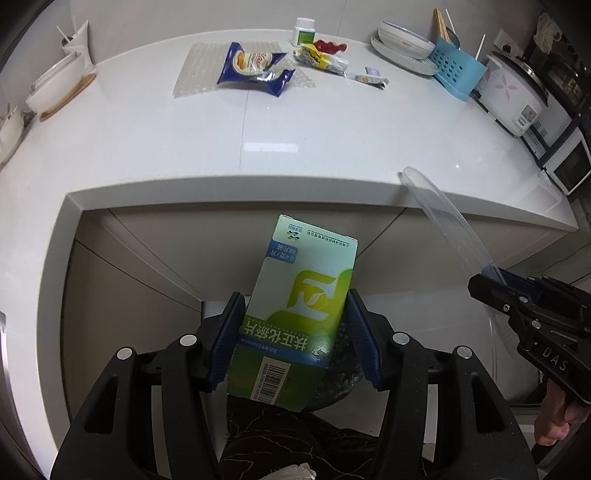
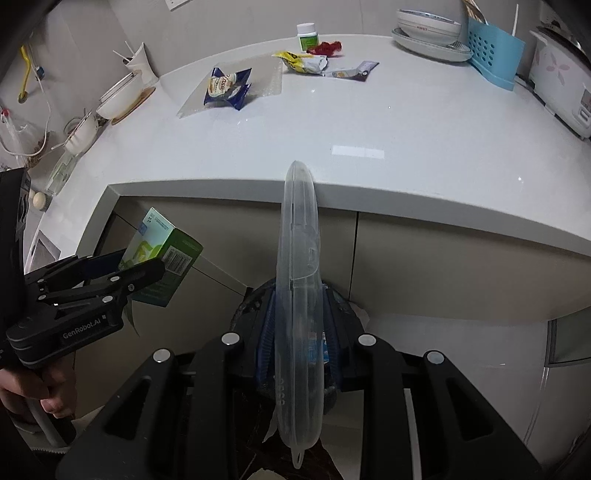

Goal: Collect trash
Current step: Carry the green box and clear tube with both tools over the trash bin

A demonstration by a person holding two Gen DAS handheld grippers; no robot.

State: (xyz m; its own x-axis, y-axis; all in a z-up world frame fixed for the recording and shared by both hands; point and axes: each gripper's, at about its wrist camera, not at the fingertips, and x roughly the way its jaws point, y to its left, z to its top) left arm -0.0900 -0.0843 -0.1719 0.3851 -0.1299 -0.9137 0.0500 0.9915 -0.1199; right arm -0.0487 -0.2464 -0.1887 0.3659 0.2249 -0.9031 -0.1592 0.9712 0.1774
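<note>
My left gripper [image 1: 293,339] is shut on a green and white medicine box [image 1: 295,306], held below the counter's front edge over a dark bin bag. From the right wrist view that box [image 2: 162,251] shows in the left gripper [image 2: 125,269] at the left. My right gripper [image 2: 299,332] is shut on a clear plastic lid [image 2: 297,277], held edge-on and upright; the same lid [image 1: 447,221] rises from the right gripper [image 1: 491,280] in the left wrist view. On the white counter [image 1: 258,147] lie a blue snack wrapper [image 1: 255,68], a yellow wrapper [image 1: 321,59], a red wrapper [image 1: 330,46] and a small sachet [image 1: 367,78].
A white pill bottle [image 1: 304,31] stands at the back. Bowls [image 1: 404,44], a blue utensil holder [image 1: 458,70] and a rice cooker [image 1: 517,99] fill the right side. A lidded bowl on a wooden board [image 1: 55,92] sits left. Cabinet doors [image 1: 129,295] face me below the counter.
</note>
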